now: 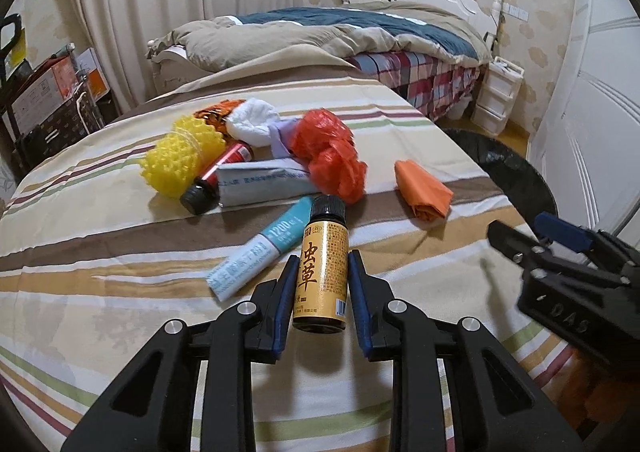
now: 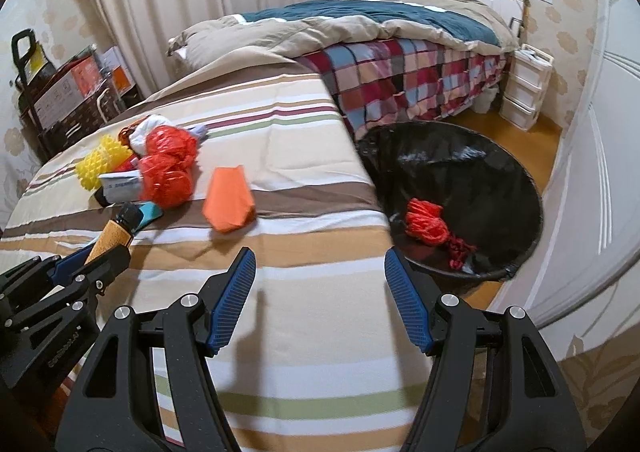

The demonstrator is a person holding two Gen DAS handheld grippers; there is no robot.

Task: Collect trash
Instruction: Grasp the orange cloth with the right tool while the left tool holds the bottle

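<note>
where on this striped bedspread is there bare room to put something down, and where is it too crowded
Free: the wide stretch of striped bedspread between the folded orange paper and the edge by the black-lined trash bin, plus the near part under the open right gripper. Crowded: the far-left cluster around the yellow foam net, crumpled red plastic bag and grey-white box.

Trash heap (image 1: 256, 155) clogs far left of striped bed (image 2: 280, 332); orange wrapper (image 2: 229, 199) sits alone mid-bed. Near stripes wide open, black bin (image 2: 480, 179) mouth clear past bed edge.
</note>
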